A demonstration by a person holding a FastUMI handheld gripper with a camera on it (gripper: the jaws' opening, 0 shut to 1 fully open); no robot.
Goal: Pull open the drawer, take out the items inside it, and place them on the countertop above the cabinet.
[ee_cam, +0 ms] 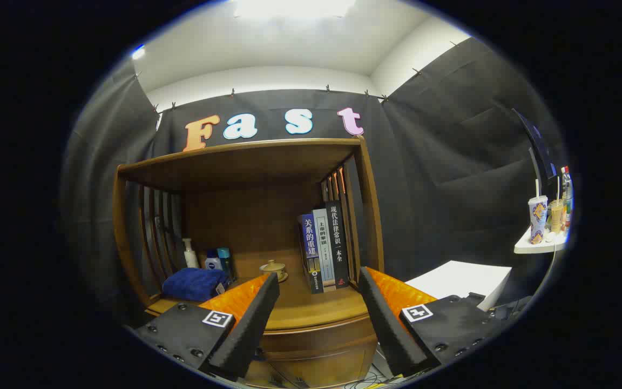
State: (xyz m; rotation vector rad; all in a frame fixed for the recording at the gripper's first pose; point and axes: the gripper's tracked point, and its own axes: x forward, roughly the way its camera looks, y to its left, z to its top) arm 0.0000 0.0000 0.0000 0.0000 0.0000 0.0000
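A wooden cabinet with an open shelf frame stands ahead of me. Its countertop (311,310) lies between and just beyond my fingers. The drawer front (316,343) sits under the countertop, low between the fingers, and looks closed. My gripper (319,281) is open, with nothing between its fingers, held a little above the front edge of the countertop. On the countertop rest a folded blue towel (192,283), a white pump bottle (189,254), small blue toiletry containers (218,261), a small lidded cup (273,268) and three upright books (324,248).
To the right of the cabinet is a white box or table top (462,281). Farther right a white shelf (540,246) carries drink cups and bottles. Black cloth walls close the booth behind and beside the cabinet. Cables lie on the floor below the drawer.
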